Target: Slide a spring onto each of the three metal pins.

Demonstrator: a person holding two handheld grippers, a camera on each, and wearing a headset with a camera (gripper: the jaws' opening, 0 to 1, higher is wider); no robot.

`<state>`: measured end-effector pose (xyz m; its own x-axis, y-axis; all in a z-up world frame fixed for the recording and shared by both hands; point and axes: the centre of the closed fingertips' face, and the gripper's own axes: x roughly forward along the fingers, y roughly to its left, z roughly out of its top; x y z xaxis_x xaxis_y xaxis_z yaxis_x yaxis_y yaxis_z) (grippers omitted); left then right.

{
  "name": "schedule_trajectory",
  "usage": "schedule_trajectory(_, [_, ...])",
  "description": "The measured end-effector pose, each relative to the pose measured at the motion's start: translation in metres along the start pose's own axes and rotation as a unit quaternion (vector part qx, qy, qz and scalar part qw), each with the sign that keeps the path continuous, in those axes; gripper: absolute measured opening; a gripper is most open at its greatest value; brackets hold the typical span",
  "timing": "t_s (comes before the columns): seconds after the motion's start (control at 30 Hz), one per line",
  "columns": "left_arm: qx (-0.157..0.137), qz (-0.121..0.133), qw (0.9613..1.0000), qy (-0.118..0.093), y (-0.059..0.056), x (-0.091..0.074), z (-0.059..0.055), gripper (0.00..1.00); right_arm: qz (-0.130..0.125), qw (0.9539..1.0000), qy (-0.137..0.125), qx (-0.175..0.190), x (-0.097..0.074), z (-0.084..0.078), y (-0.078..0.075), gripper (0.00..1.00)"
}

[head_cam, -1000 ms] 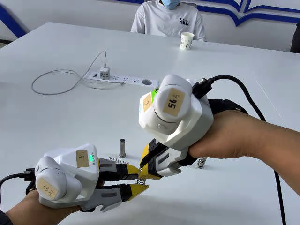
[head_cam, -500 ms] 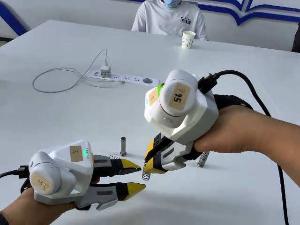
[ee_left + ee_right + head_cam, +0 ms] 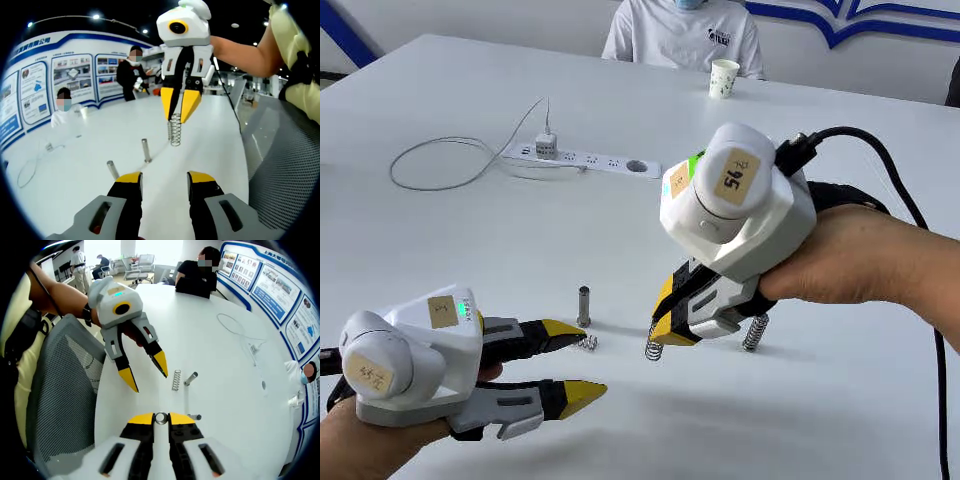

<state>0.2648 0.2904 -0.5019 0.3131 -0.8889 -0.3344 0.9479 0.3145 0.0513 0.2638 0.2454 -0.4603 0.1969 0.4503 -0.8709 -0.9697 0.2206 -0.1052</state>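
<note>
**A:** Which item is the work piece?

**B:** The spring (image 3: 654, 348), a small coil of bare wire. The right gripper (image 3: 662, 334) has its yellow tips pressed together on the upper turns, and the rest hangs toward the white table (image 3: 470, 250). In the right gripper view the coil appears end-on, as a ring nipped between the tips.

**A:** How will it handle?

**B:** By my judgement it is very light, elastic along its length, and easily kinked sideways. Round wire on hard tips may slip or flick out. A hold on the top turns, as here, leaves the lower mouth free to find a pin. A hard squeeze could flatten the coil.

**A:** And the pins?

**B:** One metal pin (image 3: 584, 305) stands upright at ten o'clock of the held spring. The left gripper view shows two pins, both bare. A second spring (image 3: 587, 342) lies at six o'clock of the pin. A third spring (image 3: 754, 332) sits tilted at three o'clock of the held one.

**A:** The other tool?

**B:** The left gripper (image 3: 588, 362), at seven o'clock, has its jaws spread and holds nothing.

**A:** Any writing?

**B:** A handwritten sticker on the right gripper reads 95 or 56, depending on which way is up. The mark beside it is unclear. The left gripper's stickers are illegible. Any print on the paper cup (image 3: 723, 78), at twelve o'clock, is too small to read.
</note>
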Motion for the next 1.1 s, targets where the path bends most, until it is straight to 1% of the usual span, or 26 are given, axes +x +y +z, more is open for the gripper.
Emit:
schedule_trajectory(0.3, [-0.016, 0.023, 0.9996, 0.003, 0.007, -0.011, -0.009, 0.43, -0.017, 0.9998, 0.0, 0.012, -0.008, -0.005, -0.017, 0.11])
schedule_trajectory(0.37, [-0.021, 0.029, 0.9994, 0.003, 0.01, -0.014, -0.012, 0.45, -0.023, 0.9996, 0.0, 0.014, -0.009, -0.005, -0.023, 0.11])
schedule_trajectory(0.47, [-0.025, 0.035, 0.9991, 0.003, 0.012, -0.016, -0.012, 0.46, -0.03, 0.9994, 0.0, 0.016, -0.01, -0.005, -0.031, 0.11])
schedule_trajectory(0.63, [-0.03, 0.041, 0.9987, 0.003, 0.012, -0.019, -0.013, 0.48, -0.042, 0.999, 0.004, 0.017, -0.009, -0.006, -0.043, 0.11])
schedule_trajectory(0.73, [-0.034, 0.043, 0.9985, 0.004, 0.011, -0.02, -0.014, 0.49, -0.05, 0.9986, 0.0, 0.019, -0.008, -0.005, -0.05, 0.11])
schedule_trajectory(0.93, [-0.038, 0.045, 0.9983, 0.007, 0.011, -0.021, -0.015, 0.51, -0.06, 0.998, 0.001, 0.021, -0.003, -0.007, -0.061, 0.11])
schedule_trajectory(1.1, [-0.041, 0.047, 0.998, 0.009, 0.013, -0.023, -0.016, 0.51, -0.062, 0.9978, 0.003, 0.024, 0.002, -0.01, -0.066, 0.11])
